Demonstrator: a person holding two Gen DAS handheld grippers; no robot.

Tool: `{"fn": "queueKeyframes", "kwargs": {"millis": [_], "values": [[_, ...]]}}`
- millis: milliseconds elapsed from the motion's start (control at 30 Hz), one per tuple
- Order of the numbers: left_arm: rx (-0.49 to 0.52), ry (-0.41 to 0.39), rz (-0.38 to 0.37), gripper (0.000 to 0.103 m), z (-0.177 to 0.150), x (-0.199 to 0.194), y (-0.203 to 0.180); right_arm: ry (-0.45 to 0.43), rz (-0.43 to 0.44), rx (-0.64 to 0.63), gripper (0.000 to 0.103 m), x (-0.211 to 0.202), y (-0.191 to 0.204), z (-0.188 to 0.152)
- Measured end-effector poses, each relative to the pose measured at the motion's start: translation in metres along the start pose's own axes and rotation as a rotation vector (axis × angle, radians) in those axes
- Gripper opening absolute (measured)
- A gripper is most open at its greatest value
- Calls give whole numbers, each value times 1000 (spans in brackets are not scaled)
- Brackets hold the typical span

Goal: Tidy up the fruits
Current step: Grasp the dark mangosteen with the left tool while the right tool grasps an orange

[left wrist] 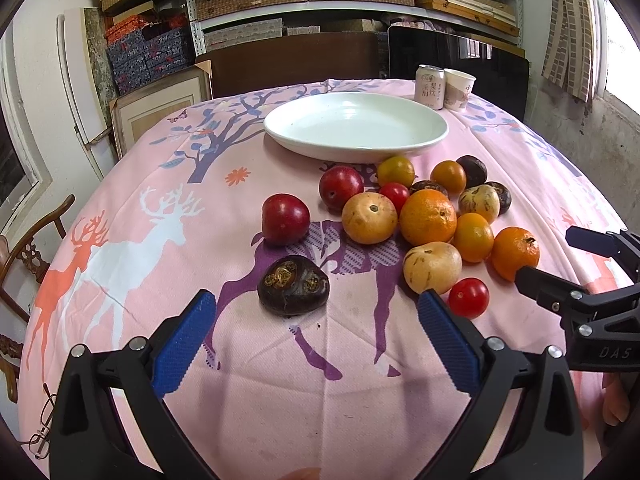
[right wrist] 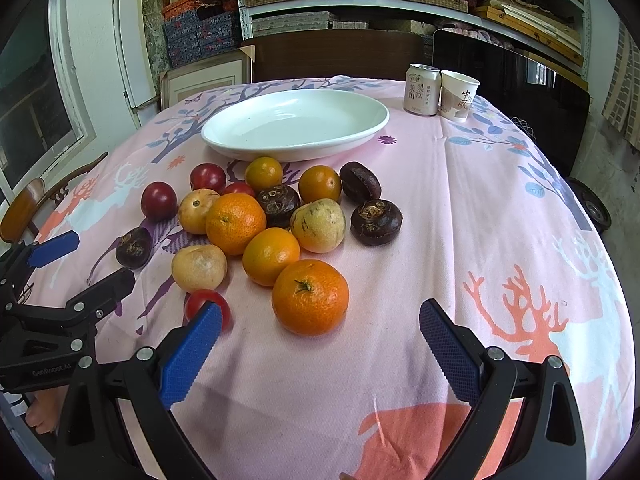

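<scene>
Facing scattered fruits [right wrist: 256,224], jaws apart, empty.

The right gripper [right wrist: 320,328] stood wide open, empty, a large orange [right wrist: 310,297] just ahead at twelve o'clock; the white plate [right wrist: 372,128] lay beyond the fruit.

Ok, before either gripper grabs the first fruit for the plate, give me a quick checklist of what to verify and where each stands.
1. White plate empty, room for fruit: ok.
2. Left gripper open, holding nothing: ok.
3. Right gripper open, holding nothing: ok.
4. Dark water chestnut lies alone ahead of the left gripper: ok.
5. Near orange sits ahead of the right gripper, free of neighbours: ok.
6. Can and paper cup stand clear of the plate: ok.
</scene>
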State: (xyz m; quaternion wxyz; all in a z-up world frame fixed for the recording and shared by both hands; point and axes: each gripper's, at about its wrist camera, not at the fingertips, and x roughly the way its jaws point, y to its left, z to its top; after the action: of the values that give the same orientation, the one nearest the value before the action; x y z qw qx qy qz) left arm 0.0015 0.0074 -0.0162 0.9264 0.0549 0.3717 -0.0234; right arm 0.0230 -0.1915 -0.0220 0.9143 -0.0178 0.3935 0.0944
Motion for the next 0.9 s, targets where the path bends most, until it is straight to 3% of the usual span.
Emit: {"fn": "queueKeyframes", "kwargs": {"millis": [367,633,800,900], "values": [[-15,15,0,99,1,0,6,7,13,7,100,5,6,-2],[-130,156,-91,99,-6,22,38,76,60,91,100,12,-10,-10],[-158,219,-64,99,-5,39,44,28,64,142,100,6,-20,-12],[-139,212,10,99,1,47,42,18,83,150,100,5,-23,-12]]}}
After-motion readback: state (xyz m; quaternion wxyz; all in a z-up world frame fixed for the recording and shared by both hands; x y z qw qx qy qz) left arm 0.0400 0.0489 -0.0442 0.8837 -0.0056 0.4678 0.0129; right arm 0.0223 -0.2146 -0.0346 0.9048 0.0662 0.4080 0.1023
